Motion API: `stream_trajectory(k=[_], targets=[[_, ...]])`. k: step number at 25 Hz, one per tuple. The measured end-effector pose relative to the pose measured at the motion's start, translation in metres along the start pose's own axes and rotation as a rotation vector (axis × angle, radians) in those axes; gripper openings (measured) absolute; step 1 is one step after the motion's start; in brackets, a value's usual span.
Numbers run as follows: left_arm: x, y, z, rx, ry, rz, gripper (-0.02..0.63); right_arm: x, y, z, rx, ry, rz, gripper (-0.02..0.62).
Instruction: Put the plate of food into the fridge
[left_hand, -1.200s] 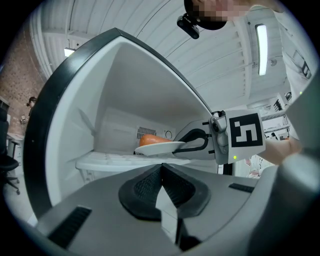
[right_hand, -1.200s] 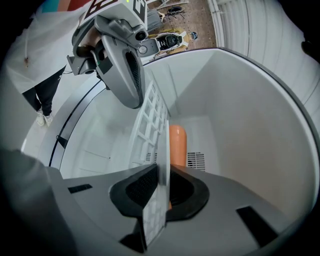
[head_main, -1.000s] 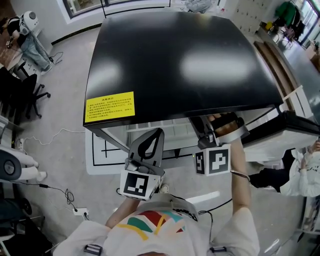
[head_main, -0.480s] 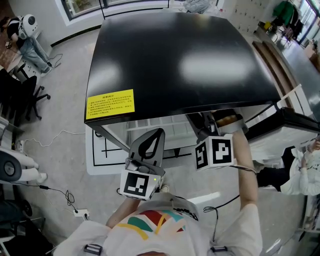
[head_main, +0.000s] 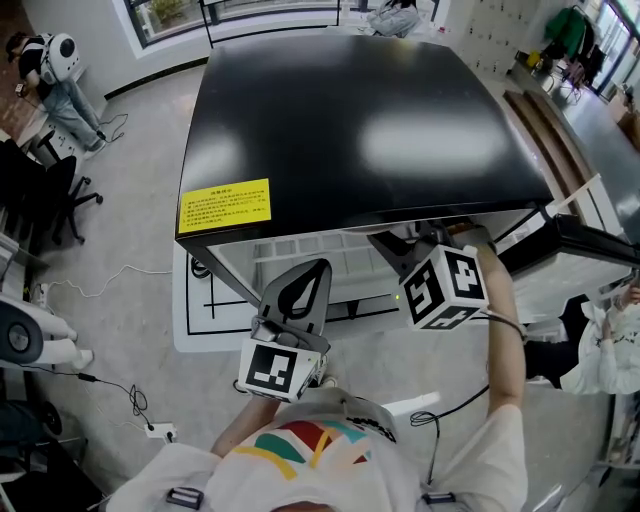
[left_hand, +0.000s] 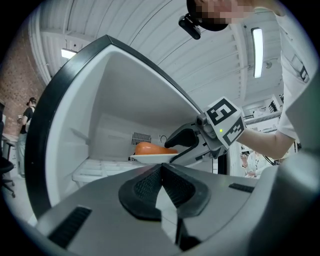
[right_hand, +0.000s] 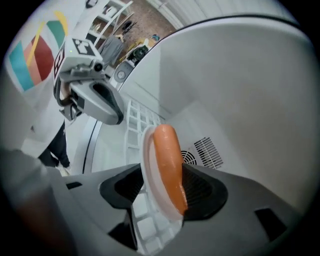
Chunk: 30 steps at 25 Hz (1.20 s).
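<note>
Plate (right_hand: 148, 165) between opening right tool (right_hand: 162, 189) jaws, inside fridge (head_main: 360, 130) — hidden from head view

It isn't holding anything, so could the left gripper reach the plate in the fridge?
Probably yes: the fridge is open and nothing blocks the left gripper from the plate, though the right gripper, jaws opening, straddles its rim.

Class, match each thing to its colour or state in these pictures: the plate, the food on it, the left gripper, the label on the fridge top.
Things:
1 plate
2 food
3 left gripper
4 label

Colour or state:
a yellow
b jaws together, nothing between them
c white
d orange

Pairs: 1-c; 2-d; 3-b; 4-a
</note>
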<state>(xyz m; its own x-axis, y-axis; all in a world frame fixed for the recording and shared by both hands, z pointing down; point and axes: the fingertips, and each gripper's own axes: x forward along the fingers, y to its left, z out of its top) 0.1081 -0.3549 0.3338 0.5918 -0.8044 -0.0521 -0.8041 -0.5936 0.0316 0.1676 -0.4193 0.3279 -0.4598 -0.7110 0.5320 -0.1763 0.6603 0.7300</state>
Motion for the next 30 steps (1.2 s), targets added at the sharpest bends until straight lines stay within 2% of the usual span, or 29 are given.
stream_trajectory(k=[3, 8, 12, 19, 23, 26, 30], targets=[[-0.001, -0.001, 0.001, 0.001, -0.006, 0.001, 0.007, -0.005, 0.000, 0.008, 0.160, -0.105, 0.053, 0.229], [0.000, -0.004, 0.003, -0.013, -0.009, -0.013, 0.006, -0.012, 0.010, 0.015, 0.238, -0.176, 0.134, 0.245], [0.000, -0.010, 0.008, -0.018, -0.020, -0.023, 0.006, -0.021, 0.002, 0.018, 0.322, -0.242, 0.134, 0.245], [-0.002, -0.010, 0.020, -0.022, -0.049, -0.017, 0.007, -0.033, -0.012, 0.015, 0.435, -0.300, 0.025, 0.244], [-0.004, -0.010, 0.028, -0.020, -0.065, -0.020, 0.007, -0.050, -0.014, 0.026, 0.519, -0.415, -0.019, 0.244], [-0.006, -0.010, 0.035, -0.013, -0.077, -0.030, 0.007, -0.073, -0.024, 0.036, 0.636, -0.505, -0.148, 0.224], [-0.011, -0.011, 0.046, -0.003, -0.099, -0.024, 0.006, -0.095, -0.027, 0.027, 0.806, -0.545, -0.317, 0.174]])
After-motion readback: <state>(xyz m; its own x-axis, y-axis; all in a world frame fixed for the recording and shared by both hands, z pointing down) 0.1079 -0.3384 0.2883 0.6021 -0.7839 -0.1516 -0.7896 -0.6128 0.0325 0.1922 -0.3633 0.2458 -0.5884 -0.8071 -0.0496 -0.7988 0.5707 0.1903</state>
